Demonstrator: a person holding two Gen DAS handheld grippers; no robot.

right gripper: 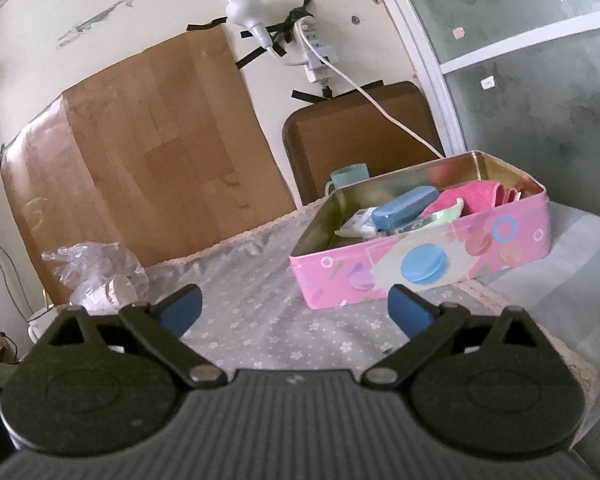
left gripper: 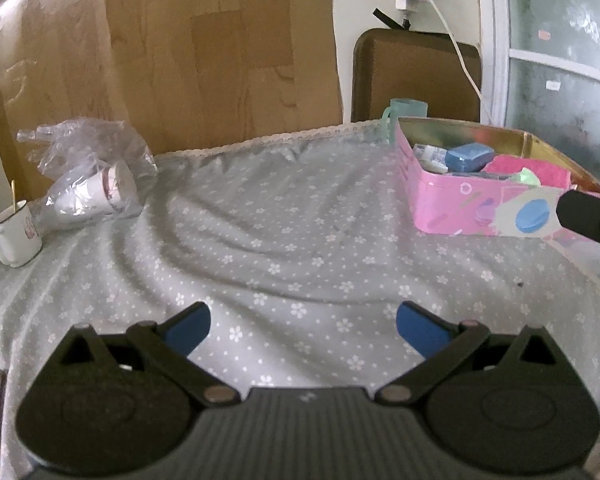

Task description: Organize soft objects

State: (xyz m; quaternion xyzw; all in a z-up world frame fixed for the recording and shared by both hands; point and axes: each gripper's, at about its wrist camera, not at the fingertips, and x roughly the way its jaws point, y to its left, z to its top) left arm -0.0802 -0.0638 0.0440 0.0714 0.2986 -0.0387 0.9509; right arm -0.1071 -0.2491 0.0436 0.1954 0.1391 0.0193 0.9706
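A pink tin box (left gripper: pixel 460 208) (right gripper: pixel 384 276) stands open on the flowered grey tablecloth (left gripper: pixel 280 248) at the right. Inside lie a pink cloth (left gripper: pixel 528 168) (right gripper: pixel 472 196), a blue sponge-like block (left gripper: pixel 470 158) (right gripper: pixel 404 206), a pale green soft piece (left gripper: pixel 526 178) (right gripper: pixel 446 212) and small packets. My left gripper (left gripper: pixel 302 330) is open and empty above the cloth, left of and nearer than the box. My right gripper (right gripper: pixel 296 312) is open and empty just in front of the box; a part of it shows at the right edge of the left wrist view (left gripper: pixel 588 216).
A clear plastic bag with paper cups (left gripper: pixel 92 184) (right gripper: pixel 104 280) lies at the back left, beside a white mug (left gripper: pixel 14 236). A teal cup (left gripper: pixel 406 114) (right gripper: pixel 348 178) stands behind the box. A brown chair back (left gripper: pixel 416 72) and a cardboard sheet (left gripper: pixel 180 52) stand against the wall.
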